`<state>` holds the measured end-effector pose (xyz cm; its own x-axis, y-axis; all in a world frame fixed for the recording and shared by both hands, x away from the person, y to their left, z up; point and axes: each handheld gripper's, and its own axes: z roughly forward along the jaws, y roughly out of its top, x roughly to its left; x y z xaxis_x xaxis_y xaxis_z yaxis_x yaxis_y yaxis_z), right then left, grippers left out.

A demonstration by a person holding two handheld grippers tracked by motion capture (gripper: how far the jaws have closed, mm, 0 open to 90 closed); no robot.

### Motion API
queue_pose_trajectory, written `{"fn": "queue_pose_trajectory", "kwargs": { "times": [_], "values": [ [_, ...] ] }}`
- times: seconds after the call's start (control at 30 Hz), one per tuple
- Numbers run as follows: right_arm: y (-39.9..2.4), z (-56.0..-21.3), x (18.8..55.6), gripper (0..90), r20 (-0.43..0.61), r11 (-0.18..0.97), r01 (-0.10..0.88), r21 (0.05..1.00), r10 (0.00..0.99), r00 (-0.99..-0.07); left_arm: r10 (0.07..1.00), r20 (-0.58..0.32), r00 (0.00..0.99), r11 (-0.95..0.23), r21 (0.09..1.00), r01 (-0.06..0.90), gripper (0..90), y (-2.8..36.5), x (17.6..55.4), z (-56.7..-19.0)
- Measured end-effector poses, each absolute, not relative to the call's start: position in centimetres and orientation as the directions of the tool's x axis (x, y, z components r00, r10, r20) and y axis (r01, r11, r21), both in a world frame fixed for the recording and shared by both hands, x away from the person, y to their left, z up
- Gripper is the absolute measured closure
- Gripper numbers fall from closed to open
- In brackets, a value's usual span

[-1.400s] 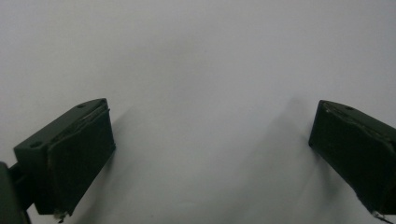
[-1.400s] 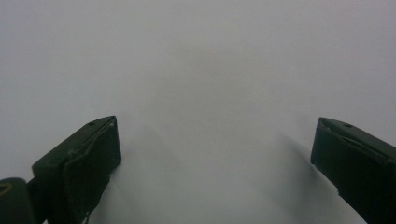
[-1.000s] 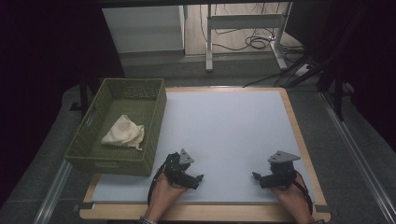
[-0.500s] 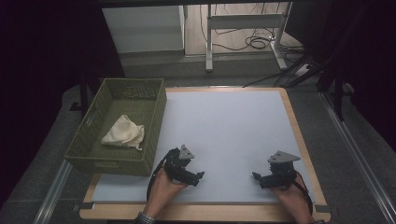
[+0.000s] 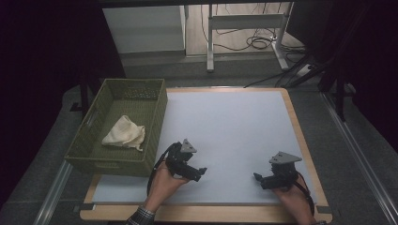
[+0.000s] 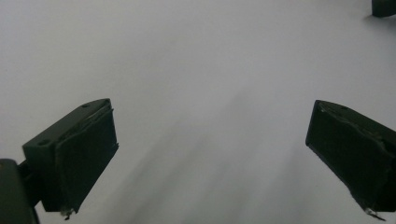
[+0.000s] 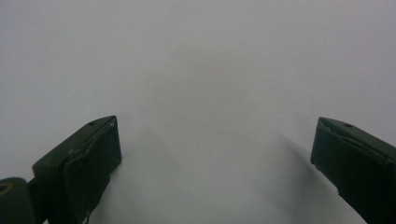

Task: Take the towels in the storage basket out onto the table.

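Note:
My left gripper (image 5: 201, 172) rests low over the white table mat (image 5: 225, 126) near the front, just right of the basket, and points right. In the left gripper view it (image 6: 210, 161) is open wide, with bare mat between the black pads (image 6: 88, 154). My right gripper (image 5: 256, 177) sits at the front right and points left toward the other one. Its jaws stand far apart in the right gripper view (image 7: 215, 165), holding nothing. A cream cloth (image 5: 124, 133) lies crumpled inside the green woven basket (image 5: 89, 140).
The basket stands along the mat's left edge. A wooden rim (image 5: 300, 136) frames the mat. Beyond the table are a white cabinet (image 5: 145, 28), metal legs (image 5: 210, 42) and floor cables (image 5: 253, 42). A dark piece of the other gripper (image 6: 384, 7) shows far off in the left gripper view.
The left hand and gripper have shifted slightly forward, away from the table's front edge. The right gripper has stayed put. Both jaws remain open.

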<state>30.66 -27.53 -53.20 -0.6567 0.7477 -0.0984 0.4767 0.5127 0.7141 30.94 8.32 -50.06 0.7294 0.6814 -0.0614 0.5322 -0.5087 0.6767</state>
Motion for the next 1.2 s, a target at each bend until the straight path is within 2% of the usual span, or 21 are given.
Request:
{"fn": "queue_pose_trajectory", "kwargs": {
  "times": [0.53,0.7,1.2],
  "values": [
    [-27.5,-53.2,30.7,2.0,-0.096,0.512,0.478,0.714,0.748,-0.657,0.668,-0.077,0.740,-0.507,0.681,0.529,1.8,7.8,32.5,-47.5],
    [-27.5,-53.2,30.7,2.1,-0.096,0.512,0.478,0.714,0.747,-0.658,0.681,-0.109,0.724,-0.489,0.669,0.561,2.0,8.1,33.4,-46.2],
    [-27.5,-53.2,30.6,2.1,-0.103,0.516,0.471,0.715,0.745,-0.660,0.706,-0.082,0.704,-0.489,0.663,0.567,1.9,9.3,35.2,-43.2]
  ]
}}
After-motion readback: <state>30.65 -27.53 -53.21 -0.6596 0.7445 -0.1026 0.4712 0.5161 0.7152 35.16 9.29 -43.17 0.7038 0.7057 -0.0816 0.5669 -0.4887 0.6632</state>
